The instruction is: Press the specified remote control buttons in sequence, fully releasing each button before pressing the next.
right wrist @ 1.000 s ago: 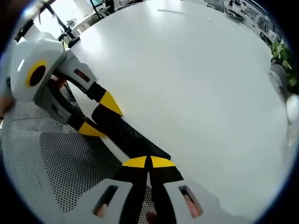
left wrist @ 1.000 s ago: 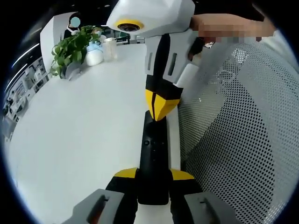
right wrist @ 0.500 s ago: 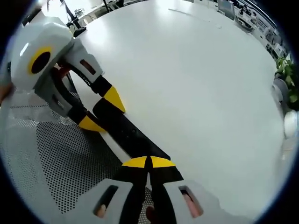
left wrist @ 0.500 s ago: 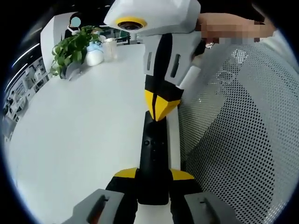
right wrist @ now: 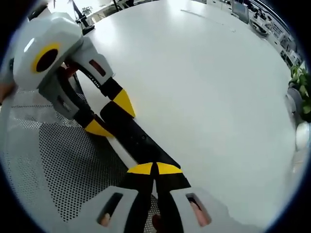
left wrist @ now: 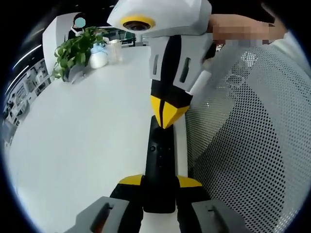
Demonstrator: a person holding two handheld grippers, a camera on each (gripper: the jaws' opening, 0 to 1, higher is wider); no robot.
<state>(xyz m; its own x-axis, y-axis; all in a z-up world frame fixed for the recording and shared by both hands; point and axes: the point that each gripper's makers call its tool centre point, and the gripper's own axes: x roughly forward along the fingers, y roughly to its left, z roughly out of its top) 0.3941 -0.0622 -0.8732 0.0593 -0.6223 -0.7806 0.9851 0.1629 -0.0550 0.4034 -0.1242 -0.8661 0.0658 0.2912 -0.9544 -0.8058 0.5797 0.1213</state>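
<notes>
The white tabletop (left wrist: pixel 82 141) carries a black remote control (left wrist: pixel 159 170), which lies along the tabletop's edge, just beside a white perforated mesh surface (left wrist: pixel 248 145) that looks like a chair back. A leafy potted plant (left wrist: pixel 73 53) and a white jar (left wrist: pixel 98 59) stand at the far side of the tabletop, well apart from the remote control. The left tongs (left wrist: pixel 159 182) grasp the near end of the remote control, one tip on each long side. The right tongs (right wrist: pixel 154 169) are clenched, tips together, pointing down onto the remote control's far end.
</notes>
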